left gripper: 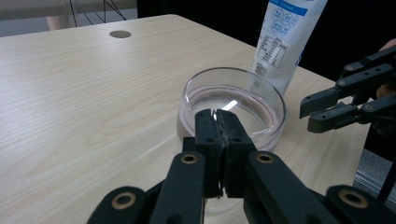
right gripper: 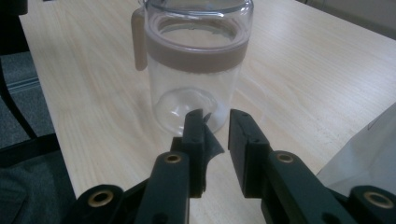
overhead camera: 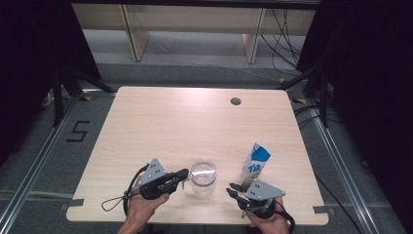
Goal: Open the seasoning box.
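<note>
The clear jar (overhead camera: 203, 176) stands upright near the front edge of the bench (overhead camera: 160, 122), between the two hands, its open mouth ringed by a pinkish band. The left hand-held gripper (overhead camera: 183, 174) comes at it from the left, lying nearly level, its tips at the jar's rim; in the left gripper view its jaws are pressed together on the near wall of the jar (left gripper: 232, 108), so it looks to be steadying the vessel by its lip. The right hand-held gripper (overhead camera: 233, 189) sits just off the jar's right side, apart from it, tips pointing back toward it, the jaws drawn in to a narrow gap with nothing between them; a bit of black padding juts from one jaw. Just beyond that hand stands the blue-and-white carton (overhead camera: 254, 166), upright, its top spout open, beside the jar but not touching it. I'd judge the right hand is much the nearer to the carton, which lies just ahead of it, long axis vertical.
</note>
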